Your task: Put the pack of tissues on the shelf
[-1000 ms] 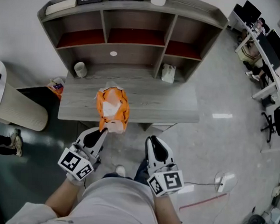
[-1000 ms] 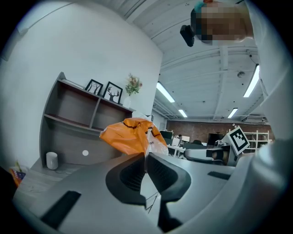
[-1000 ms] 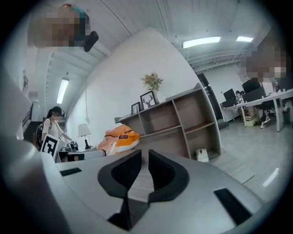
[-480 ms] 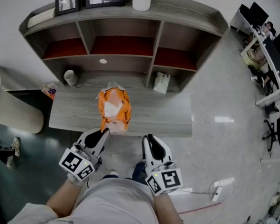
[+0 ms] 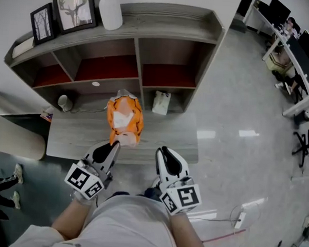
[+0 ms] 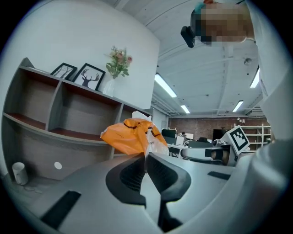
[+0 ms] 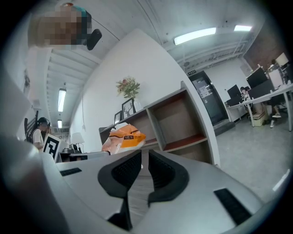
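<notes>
1. L side: left gripper (image 5: pixel 114 143) (image 6: pixel 145 157) has its jaws pressed together on the thin edge of the wrapper of the pack of tissues (image 5: pixel 124 120) (image 6: pixel 132 136). The orange pack sticks out ahead of the tips, tilted a bit upward.
2. R side: right gripper (image 5: pixel 161 149) (image 7: pixel 142 160) has its jaws together w/ nothing between them. It sits just beside the left one, roughly parallel, not touching the pack.
3. Pack location: held in the air over the grey surface (image 5: pixel 164 139), not resting on it. In the head view it lines up approx. w/ the middle lower bay of the shelf (image 5: pixel 178 15) (image 6: pixel 68 114) (image 7: pixel 183 119). It is not in any bay yet.
4. Shelf: grey wood unit standing at the back of the surface, w/ red-lined upper bays and open lower bays.
5. Top board of the shelf: two picture frames (image 5: pixel 67 13) (image 6: pixel 81 75) at the L end, and a white vase (image 5: pixel 110 13) next to them holding flowers (image 6: pixel 118 63).
6. Misc on the surface: a small cup (image 5: pixel 64 102) (image 6: pixel 18 172) at the L lower bay and a small white packet (image 5: pixel 160 102) at the R lower bay, both apart from the pack.
</notes>
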The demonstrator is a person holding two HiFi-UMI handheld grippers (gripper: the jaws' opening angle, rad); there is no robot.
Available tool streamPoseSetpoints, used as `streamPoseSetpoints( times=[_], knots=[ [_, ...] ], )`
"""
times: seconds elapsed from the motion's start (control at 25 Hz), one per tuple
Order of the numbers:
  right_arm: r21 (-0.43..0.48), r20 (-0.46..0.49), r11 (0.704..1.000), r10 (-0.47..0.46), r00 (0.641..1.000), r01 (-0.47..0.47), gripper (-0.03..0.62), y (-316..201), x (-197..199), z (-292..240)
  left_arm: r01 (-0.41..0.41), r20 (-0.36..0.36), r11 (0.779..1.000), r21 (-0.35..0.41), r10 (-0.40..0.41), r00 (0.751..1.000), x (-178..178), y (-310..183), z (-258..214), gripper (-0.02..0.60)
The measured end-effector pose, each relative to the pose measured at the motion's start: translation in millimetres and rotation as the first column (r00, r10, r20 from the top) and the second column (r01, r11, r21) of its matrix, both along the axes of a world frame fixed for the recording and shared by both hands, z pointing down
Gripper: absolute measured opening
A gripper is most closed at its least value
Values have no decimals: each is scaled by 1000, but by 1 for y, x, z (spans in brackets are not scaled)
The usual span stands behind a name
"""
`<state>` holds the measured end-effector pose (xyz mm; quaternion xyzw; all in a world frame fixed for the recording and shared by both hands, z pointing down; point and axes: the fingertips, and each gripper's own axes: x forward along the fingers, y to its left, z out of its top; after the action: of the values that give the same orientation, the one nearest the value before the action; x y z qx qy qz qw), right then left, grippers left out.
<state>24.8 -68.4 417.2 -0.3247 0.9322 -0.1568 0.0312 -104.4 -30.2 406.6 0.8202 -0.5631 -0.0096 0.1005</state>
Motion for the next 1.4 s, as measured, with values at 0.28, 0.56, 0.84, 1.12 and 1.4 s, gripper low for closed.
streamPoseSetpoints(
  times=[0.28,0.56,0.84,1.12,1.4],
  knots=[
    [10,10,1000,14,1000,-14,57,-54,48,-4,0,3,1000,17,0,1000,44,-63,-8,23],
    [-5,19,998,65,998,-65,57,-82,85,-5,-37,8,999,25,36,999,75,-115,-21,23],
    [-10,-1,988,153,988,-153,57,-94,98,0,-86,-14,996,18,86,996,74,-158,-16,23],
    [-16,-25,956,291,956,-292,57,-103,114,-4,-151,-24,989,-7,151,988,75,-210,1,23],
    [-16,-55,917,397,916,-399,57,-106,134,-7,-186,0,982,-32,186,983,76,-262,16,23]
  ],
)
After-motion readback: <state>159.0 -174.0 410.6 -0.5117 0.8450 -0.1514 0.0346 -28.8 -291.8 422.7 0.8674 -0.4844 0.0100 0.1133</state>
